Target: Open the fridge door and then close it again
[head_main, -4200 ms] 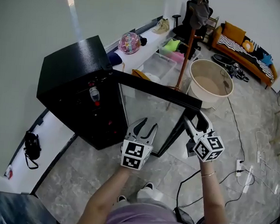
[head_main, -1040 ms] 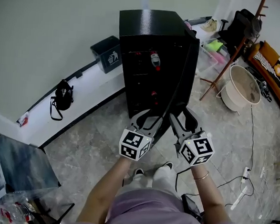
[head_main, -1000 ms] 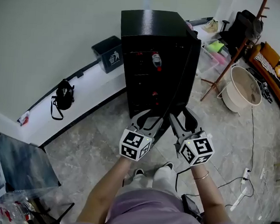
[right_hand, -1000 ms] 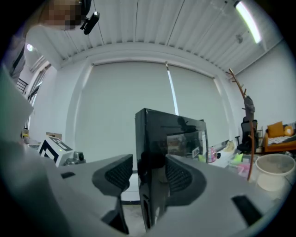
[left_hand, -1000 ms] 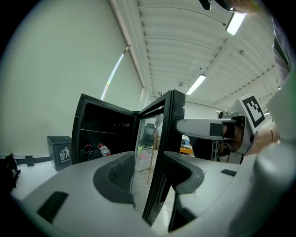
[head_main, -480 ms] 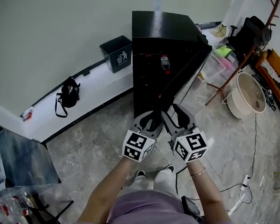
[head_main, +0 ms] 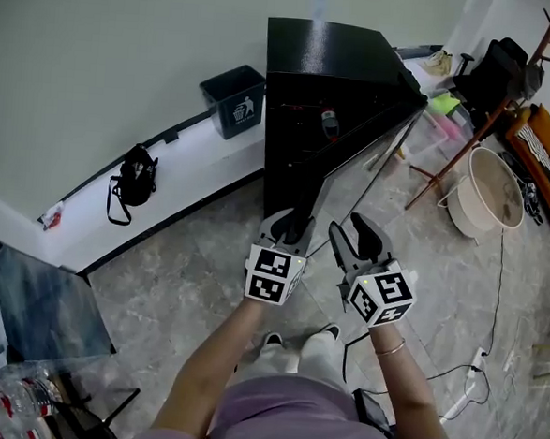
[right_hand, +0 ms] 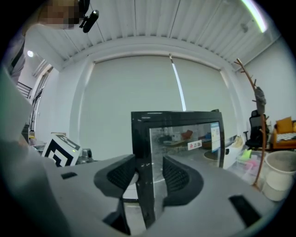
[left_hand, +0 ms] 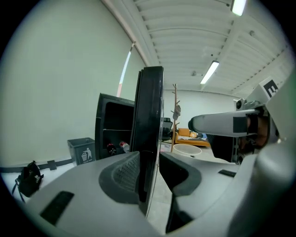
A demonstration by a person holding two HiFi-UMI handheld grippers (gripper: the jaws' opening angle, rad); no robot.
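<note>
Left hand-held gripper [head_main: 291, 226] closing, pinching our fridge door [left_hand: 148, 115] by its edge, right hand-held gripper [head_main: 360, 237] closing too, jaws apart around it

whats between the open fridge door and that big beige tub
A wooden coat stand: in the head view its pole and feet stand on the floor between the open fridge door and the tub.

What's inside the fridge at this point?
Inside the fridge, one bottle lies on a dark shelf. The partly open door and deep shadow hide the rest of the interior.
</note>
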